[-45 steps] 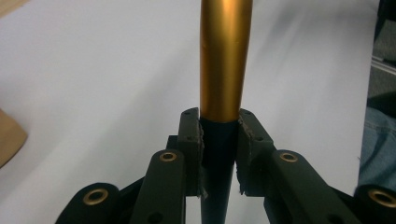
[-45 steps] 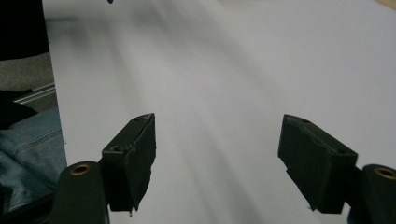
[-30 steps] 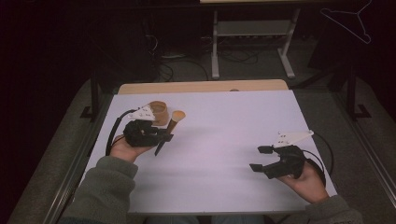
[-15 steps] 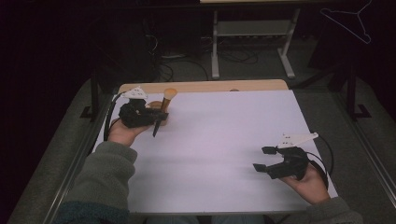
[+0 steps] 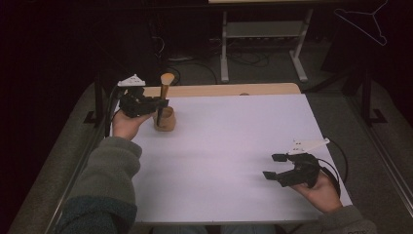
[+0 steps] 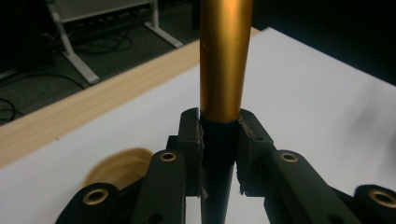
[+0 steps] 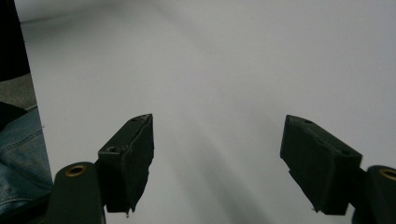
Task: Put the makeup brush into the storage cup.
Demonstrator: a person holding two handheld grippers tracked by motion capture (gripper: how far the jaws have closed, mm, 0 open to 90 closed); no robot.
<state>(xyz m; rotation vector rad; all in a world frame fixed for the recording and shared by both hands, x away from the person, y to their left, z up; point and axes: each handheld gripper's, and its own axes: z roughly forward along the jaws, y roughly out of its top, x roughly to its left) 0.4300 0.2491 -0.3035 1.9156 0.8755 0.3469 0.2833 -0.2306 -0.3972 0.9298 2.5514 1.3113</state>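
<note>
while the left gripper (image 5: 157, 104) hovers at the far left corner of the white table (image 5: 234, 146), its jaws are clenched on a brush (image 5: 162, 97), which stands upright. in the high view the brush's tan tuft is on top and its dark handle points down at a small wooden cup (image 5: 164, 121) that sits on the table just beneath, near the far left corner; whether the handle's tip is inside the cup or only over it cannot be told. in the left gripper view the pads press from both sides on the black part of the brush (image 6: 223, 93), right where its gold sleeve begins, and the cup (image 6: 119, 165) shows as a pale round shape below and to the left of the jaws. a strip of bare wood (image 5: 229, 89) runs along the far edge of the table. the right gripper (image 5: 273, 166) rests in the person's hand at the near right of the table, well apart from the brush and cup, with its jaws released and wide, nothing between them; in the right gripper view the two pads (image 7: 130, 161) stand far apart over bare white surface.
</note>
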